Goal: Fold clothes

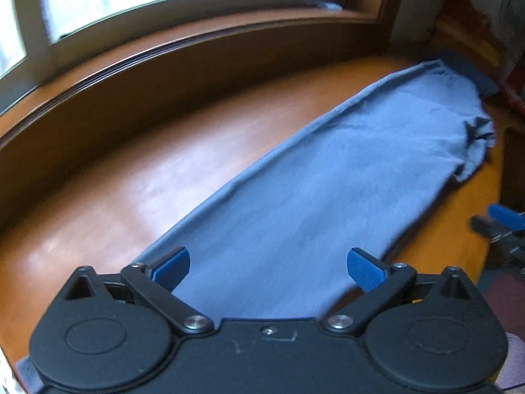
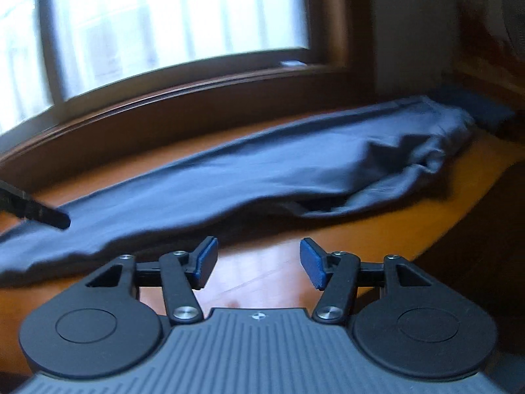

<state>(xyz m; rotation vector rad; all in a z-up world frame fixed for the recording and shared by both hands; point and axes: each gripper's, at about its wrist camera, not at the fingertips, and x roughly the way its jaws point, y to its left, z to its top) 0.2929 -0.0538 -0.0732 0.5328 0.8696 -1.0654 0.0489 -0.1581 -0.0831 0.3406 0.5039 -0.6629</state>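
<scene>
Tongs, two, left (image 1: 268,267) and right (image 2: 259,261), both wide; one blue garment (image 1: 328,190).

- No readable text, label, brand or number in either view — the frames are blurred.
- No signs on any surface that shows.

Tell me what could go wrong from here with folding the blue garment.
1. The garment lies near the front edge of the wooden table; pulling its near hem could drag cloth over that edge.
2. Its far end is bunched, so a fold made now may keep the wrinkles.
3. Both grippers are open and hold nothing: the left gripper is over the cloth, the right gripper over bare wood, so the right may close without catching any cloth.
</scene>
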